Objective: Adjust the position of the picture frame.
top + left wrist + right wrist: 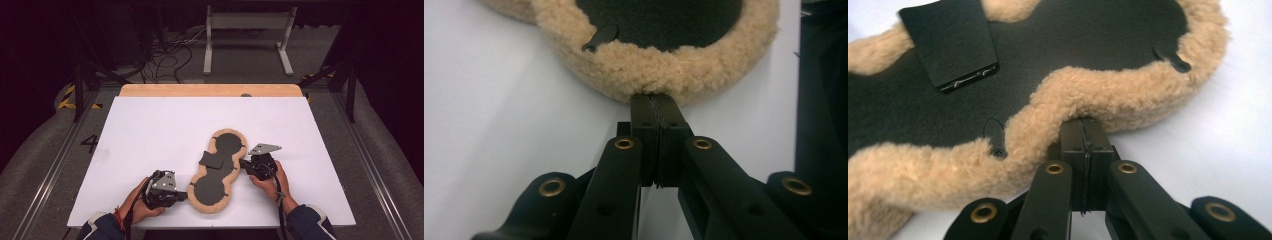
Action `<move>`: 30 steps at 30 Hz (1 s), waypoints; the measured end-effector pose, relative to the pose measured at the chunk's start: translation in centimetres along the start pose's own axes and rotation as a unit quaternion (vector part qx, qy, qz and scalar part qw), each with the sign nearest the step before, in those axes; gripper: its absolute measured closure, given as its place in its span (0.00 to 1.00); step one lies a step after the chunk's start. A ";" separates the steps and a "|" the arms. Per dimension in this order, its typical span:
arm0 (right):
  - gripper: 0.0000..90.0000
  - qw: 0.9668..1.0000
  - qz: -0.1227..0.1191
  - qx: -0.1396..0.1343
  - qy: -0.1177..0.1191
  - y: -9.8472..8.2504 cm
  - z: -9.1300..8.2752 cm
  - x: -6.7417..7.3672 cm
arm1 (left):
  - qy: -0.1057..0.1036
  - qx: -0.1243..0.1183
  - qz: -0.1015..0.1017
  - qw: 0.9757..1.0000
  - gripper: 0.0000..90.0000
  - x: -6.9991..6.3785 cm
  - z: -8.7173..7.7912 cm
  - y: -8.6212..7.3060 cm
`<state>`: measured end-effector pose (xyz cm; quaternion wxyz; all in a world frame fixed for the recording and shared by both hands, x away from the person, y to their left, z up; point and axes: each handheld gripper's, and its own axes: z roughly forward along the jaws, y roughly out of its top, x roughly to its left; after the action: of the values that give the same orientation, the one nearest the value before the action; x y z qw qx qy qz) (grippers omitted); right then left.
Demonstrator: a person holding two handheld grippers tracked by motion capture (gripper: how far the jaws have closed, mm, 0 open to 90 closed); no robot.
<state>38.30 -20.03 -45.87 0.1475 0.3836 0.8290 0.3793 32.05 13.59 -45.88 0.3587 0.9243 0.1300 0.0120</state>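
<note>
Left tool (657,100) and right tool (1083,125) each have jaws pressed together, tips touching the fleece pad's (216,187) woolly rim just ahead, on the white worktop (150,130)

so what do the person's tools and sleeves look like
Both tools are black, with brass-coloured rivets on the linkages. The left tool and the right tool each carry a grey three-cornered plate on top. A black cable trails from the right one along the wrist. The sleeves are dark blue, and a red band circles the left wrist.
</note>
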 end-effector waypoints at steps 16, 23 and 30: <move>1.00 1.000 -0.020 0.008 0.000 1.7 1.7 0.4 | -0.018 -0.002 0.012 1.000 0.99 -1.5 0.7 0.5; 1.00 0.999 -0.027 0.015 0.011 0.9 0.7 0.1 | -0.009 -0.001 0.010 1.000 0.95 -1.5 -0.1 0.0; 1.00 0.999 -0.043 0.019 0.016 0.0 -0.5 -0.3 | 0.011 -0.011 -0.013 1.000 0.93 -0.2 -0.8 -0.5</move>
<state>38.20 -20.48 -45.53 0.1435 0.3440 0.8542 0.3626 31.62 14.36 -45.59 0.3679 0.9182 0.1458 0.0189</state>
